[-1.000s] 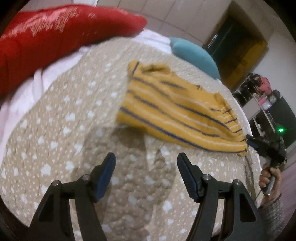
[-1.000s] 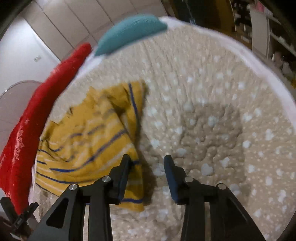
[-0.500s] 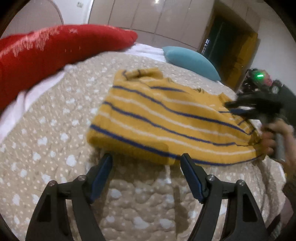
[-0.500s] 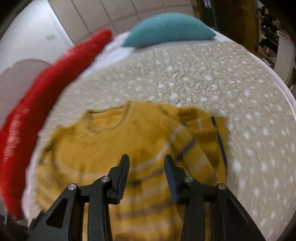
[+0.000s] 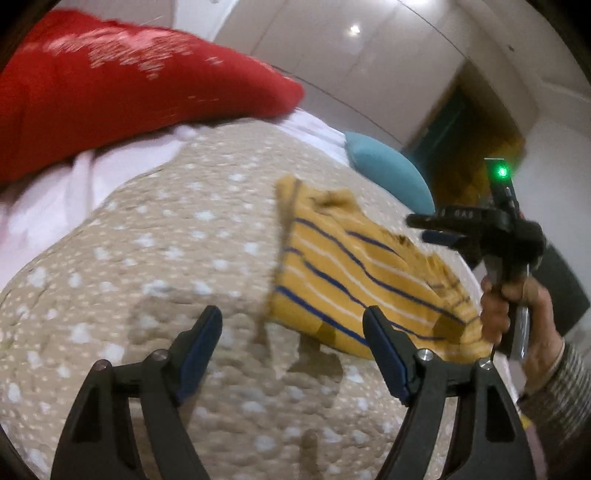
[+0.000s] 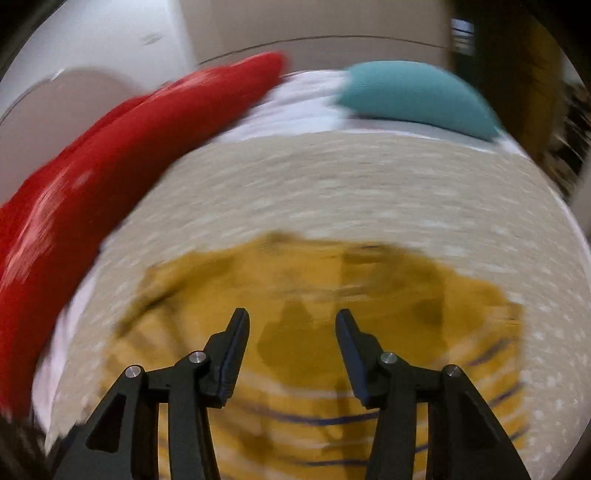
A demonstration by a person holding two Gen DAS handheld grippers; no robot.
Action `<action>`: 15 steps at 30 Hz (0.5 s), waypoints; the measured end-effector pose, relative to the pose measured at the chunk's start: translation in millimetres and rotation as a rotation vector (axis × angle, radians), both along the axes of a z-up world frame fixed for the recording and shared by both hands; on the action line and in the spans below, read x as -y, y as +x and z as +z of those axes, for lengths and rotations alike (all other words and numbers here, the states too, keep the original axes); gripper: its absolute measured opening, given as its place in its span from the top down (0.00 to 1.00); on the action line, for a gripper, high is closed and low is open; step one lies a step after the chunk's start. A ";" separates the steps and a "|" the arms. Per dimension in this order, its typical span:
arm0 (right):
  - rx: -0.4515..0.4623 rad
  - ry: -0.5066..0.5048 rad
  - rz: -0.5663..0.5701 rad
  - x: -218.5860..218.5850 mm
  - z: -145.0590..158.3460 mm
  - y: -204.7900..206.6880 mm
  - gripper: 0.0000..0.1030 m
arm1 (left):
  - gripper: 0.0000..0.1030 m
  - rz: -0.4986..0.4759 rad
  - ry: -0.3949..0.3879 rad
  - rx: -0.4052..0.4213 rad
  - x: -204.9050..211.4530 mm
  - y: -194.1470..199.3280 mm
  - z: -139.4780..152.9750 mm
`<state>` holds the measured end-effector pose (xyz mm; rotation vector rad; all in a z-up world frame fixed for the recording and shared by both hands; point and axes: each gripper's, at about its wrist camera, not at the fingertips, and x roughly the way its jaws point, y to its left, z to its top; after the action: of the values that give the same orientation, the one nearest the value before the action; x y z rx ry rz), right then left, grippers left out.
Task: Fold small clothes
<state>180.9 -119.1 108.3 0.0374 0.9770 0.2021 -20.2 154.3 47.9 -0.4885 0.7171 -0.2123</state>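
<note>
The striped yellow top (image 5: 354, 273) lies spread on the bed's dotted beige quilt (image 5: 177, 236), toward the quilt's right edge in the left wrist view, below the teal cushion (image 5: 388, 173). The left tool (image 5: 293, 332) hangs over bare quilt just beside the top, its jaws having just been opening, wide apart with nothing between them. The right tool (image 6: 291, 332) hovers above the top, its jaws also having just been opening, apart and empty.

- Warm, dim indoor light; a ceiling spot (image 5: 354, 29) glares at the top of the left view.
- Left view mildly blurred; gripper shadows fall on the bedspread (image 5: 184, 240).
- Right view heavily motion-smeared; the sweater (image 6: 332, 295) loses its stripes.
- Fisheye bends both views, with dark corners.
</note>
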 end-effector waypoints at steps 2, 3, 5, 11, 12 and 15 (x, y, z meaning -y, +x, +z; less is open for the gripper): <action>-0.018 -0.037 0.096 -43.2 -9.6 1.2 0.50 | 0.25 0.028 -0.013 -0.014 -12.8 -0.9 -3.5; -0.022 -0.084 0.137 -68.5 -17.2 4.1 0.51 | 0.25 0.035 -0.016 -0.019 -17.0 -1.1 -4.4; -0.042 -0.148 0.177 -105.9 -32.1 14.1 0.51 | 0.25 0.045 -0.024 -0.028 -25.8 -2.5 -7.4; -0.114 -0.338 0.145 -165.6 -79.8 58.0 0.47 | 0.25 0.087 -0.046 -0.022 -47.1 -9.4 -7.2; -0.112 -0.354 0.133 -168.3 -80.4 61.2 0.44 | 0.25 0.094 -0.048 -0.020 -49.9 -10.4 -7.1; -0.118 -0.331 0.104 -163.6 -65.5 62.3 0.43 | 0.24 0.109 -0.057 -0.020 -56.0 -11.9 -6.6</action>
<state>243.2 44.5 42.9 -0.3082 1.1204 0.1325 -32.1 210.3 41.3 -0.5831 0.7036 -0.1257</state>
